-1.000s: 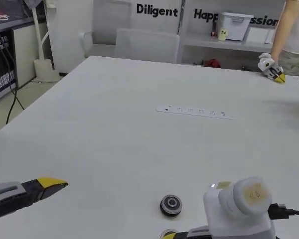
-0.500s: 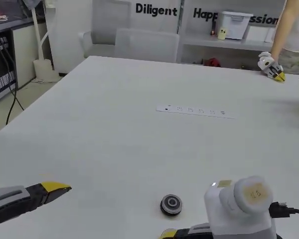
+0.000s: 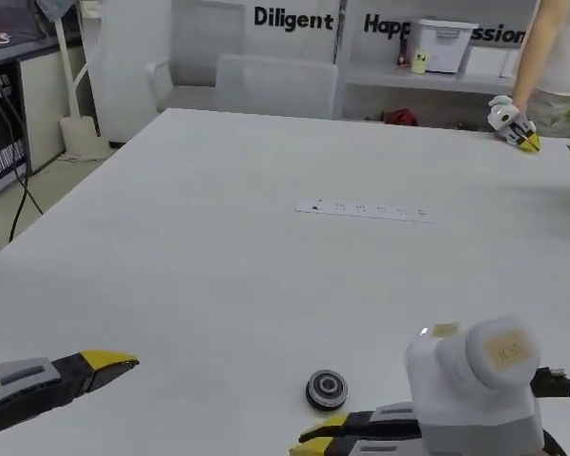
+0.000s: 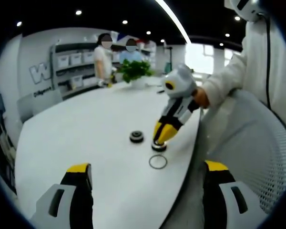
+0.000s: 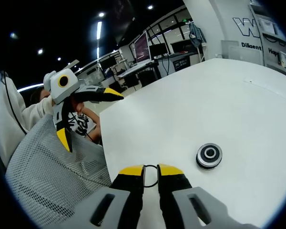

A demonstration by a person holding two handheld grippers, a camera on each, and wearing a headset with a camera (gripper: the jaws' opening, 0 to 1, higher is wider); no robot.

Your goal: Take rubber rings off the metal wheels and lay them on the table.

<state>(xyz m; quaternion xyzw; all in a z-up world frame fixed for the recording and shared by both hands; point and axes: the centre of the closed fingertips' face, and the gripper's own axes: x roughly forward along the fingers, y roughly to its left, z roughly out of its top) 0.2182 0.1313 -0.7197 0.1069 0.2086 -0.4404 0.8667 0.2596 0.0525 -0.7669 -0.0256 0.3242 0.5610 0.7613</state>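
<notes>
A power strip (image 3: 366, 210) sits flush in the middle of the white counter (image 3: 199, 237). Beyond the far edge stands a pale chair (image 3: 275, 85), and a shelf (image 3: 427, 84) carries a lidded white box (image 3: 445, 46). A leafy plant (image 4: 136, 70) stands at the far end beside two people (image 4: 104, 59). A grey mesh chair back (image 5: 47, 167) shows at the near edge.

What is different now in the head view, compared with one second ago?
The right hand-held gripper shifted a little to the right, and its yellow jaws came further into the picture, near the metal wheel. The left hand-held gripper crept slightly rightward. The wheel stayed on the table; nothing was visibly taken or let go.
</notes>
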